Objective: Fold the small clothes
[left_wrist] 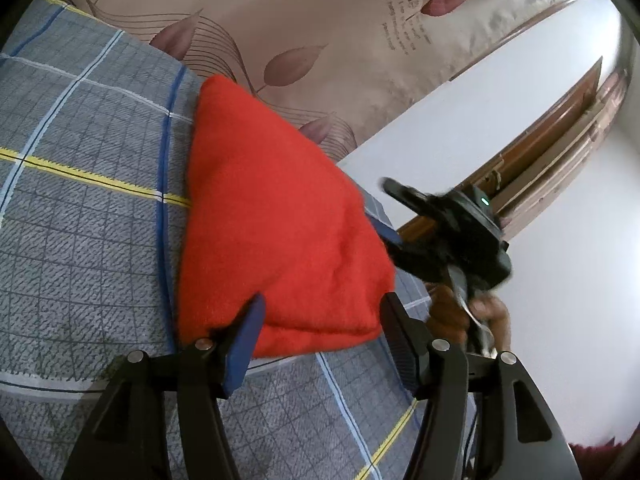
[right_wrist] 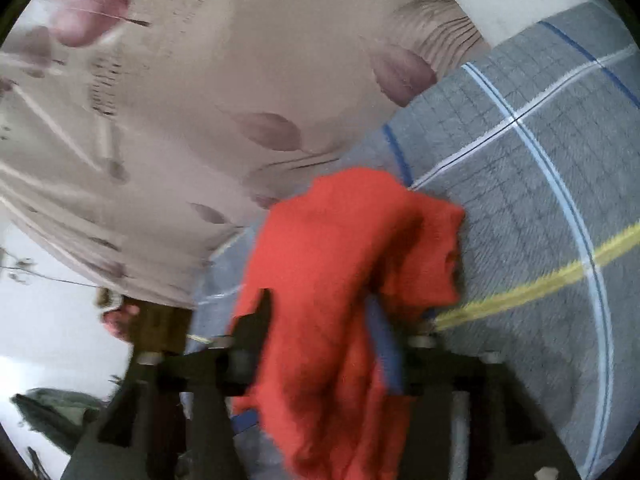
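We see the red cloth (left_wrist: 280, 216) folded at mid-frame on the checked sheet (left_wrist: 80, 200). Our left gripper (left_wrist: 324, 344) stands spread around its near edge, pads apart from it. Our right gripper (right_wrist: 332, 344) is blurred, jaws spread, cloth draped between them.

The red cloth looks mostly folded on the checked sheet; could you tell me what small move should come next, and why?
Probably draw the right gripper back off the red cloth. Its jaws stand apart with cloth bunched between them, while the cloth already lies folded on the checked sheet and the left gripper is open around its near corner.
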Demonstrator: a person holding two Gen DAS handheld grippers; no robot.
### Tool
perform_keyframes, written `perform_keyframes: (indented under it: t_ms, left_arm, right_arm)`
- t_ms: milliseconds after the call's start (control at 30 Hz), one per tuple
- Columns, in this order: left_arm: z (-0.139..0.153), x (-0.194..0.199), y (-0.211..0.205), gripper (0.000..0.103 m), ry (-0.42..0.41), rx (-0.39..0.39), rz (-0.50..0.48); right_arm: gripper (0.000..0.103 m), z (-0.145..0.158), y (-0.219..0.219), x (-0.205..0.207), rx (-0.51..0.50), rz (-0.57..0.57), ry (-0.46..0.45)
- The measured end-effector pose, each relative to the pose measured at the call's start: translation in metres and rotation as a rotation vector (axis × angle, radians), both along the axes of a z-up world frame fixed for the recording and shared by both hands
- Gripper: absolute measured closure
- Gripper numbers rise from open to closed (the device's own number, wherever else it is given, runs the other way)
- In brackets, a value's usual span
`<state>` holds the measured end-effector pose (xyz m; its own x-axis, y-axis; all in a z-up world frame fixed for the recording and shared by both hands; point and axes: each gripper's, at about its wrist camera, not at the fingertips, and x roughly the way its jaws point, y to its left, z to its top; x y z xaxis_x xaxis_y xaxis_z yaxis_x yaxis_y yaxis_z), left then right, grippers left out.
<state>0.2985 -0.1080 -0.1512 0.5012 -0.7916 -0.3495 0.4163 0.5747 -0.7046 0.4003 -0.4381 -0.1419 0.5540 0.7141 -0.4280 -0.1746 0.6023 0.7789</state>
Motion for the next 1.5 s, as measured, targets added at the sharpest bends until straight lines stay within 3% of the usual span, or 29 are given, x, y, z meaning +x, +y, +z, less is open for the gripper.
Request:
perform_keyframes:
  t_ms: [100, 233, 267, 300, 333, 567, 733, 800, 900, 967, 1000, 1033, 1067, 1100, 1133, 1167, 1200, 1233, 1267, 1367, 1500]
  left_arm:
    - [0.0, -0.001, 0.0, 0.042, -0.007, 0.004, 0.001]
    - [0.0, -0.002, -0.001, 0.042, -0.018, 0.012, 0.003]
    - [0.0, -0.002, -0.001, 0.042, -0.018, 0.014, 0.005]
    - [-0.001, -0.002, -0.001, 0.042, -0.017, 0.015, 0.007]
    - [-0.001, -0.002, -0.001, 0.042, -0.017, 0.016, 0.01]
    - [0.003, -0.01, 0.001, 0.042, -0.058, 0.029, 0.016]
    - [0.007, -0.011, 0.002, 0.042, -0.07, 0.03, 0.03]
    - [0.009, -0.013, 0.008, 0.042, -0.073, 0.011, 0.052]
    - [0.014, -0.019, 0.019, 0.042, -0.094, -0.006, 0.096]
    - [0.019, -0.02, 0.025, 0.042, -0.109, -0.014, 0.128]
    - [0.022, -0.019, 0.029, 0.042, -0.114, -0.021, 0.144]
    - [0.023, -0.017, 0.031, 0.042, -0.117, -0.024, 0.157]
    - [0.025, -0.015, 0.034, 0.042, -0.118, -0.026, 0.172]
    - [0.025, -0.013, 0.037, 0.042, -0.112, -0.027, 0.186]
    - [0.025, -0.009, 0.039, 0.042, -0.101, -0.031, 0.198]
    - [0.025, -0.006, 0.041, 0.042, -0.09, -0.032, 0.208]
    - [0.024, -0.003, 0.041, 0.042, -0.082, -0.029, 0.216]
    - [0.025, 0.001, 0.041, 0.042, -0.075, -0.02, 0.224]
    - [0.026, 0.005, 0.039, 0.042, -0.071, -0.011, 0.226]
    - [0.035, 0.01, 0.032, 0.042, -0.079, 0.003, 0.21]
    - [0.045, 0.007, 0.016, 0.036, -0.13, 0.028, 0.176]
  right_arm:
    - [0.049, -0.001, 0.016, -0.031, -0.034, 0.049, -0.022]
    - [0.05, -0.011, 0.046, -0.059, -0.229, 0.074, -0.029]
    - [0.054, -0.017, 0.055, -0.06, -0.251, 0.096, -0.021]
    - [0.083, -0.024, 0.063, -0.061, -0.281, 0.12, -0.008]
    - [0.096, -0.029, 0.067, -0.061, -0.337, 0.118, 0.015]
    - [0.1, 0.01, 0.034, -0.075, -0.414, 0.087, -0.029]
    - [0.101, -0.026, 0.018, -0.074, -0.467, 0.1, 0.105]
    - [0.101, -0.028, 0.013, -0.081, -0.422, 0.072, 0.074]
    - [0.094, -0.002, 0.004, -0.092, -0.311, 0.035, -0.039]
    - [0.09, 0.01, 0.012, -0.093, -0.297, 0.045, -0.074]
    - [0.079, 0.014, 0.016, -0.091, -0.298, 0.061, -0.085]
    - [0.057, 0.015, 0.022, -0.087, -0.313, 0.071, -0.088]
    - [0.046, 0.014, 0.031, -0.083, -0.33, 0.071, -0.084]
    - [0.039, 0.009, 0.037, -0.078, -0.332, 0.081, -0.075]
    - [0.04, 0.004, 0.042, -0.075, -0.32, 0.102, -0.068]
    - [0.044, 0.0, 0.046, -0.073, -0.326, 0.12, -0.065]
    - [0.068, -0.005, 0.056, -0.072, -0.364, 0.144, -0.06]
    - [0.1, -0.013, 0.065, -0.069, -0.421, 0.162, -0.034]
    - [0.097, -0.02, 0.071, -0.067, -0.46, 0.166, -0.011]
    - [0.1, -0.005, 0.067, -0.076, -0.531, 0.15, -0.063]
    - [0.1, 0.01, 0.043, -0.088, -0.559, 0.14, -0.063]
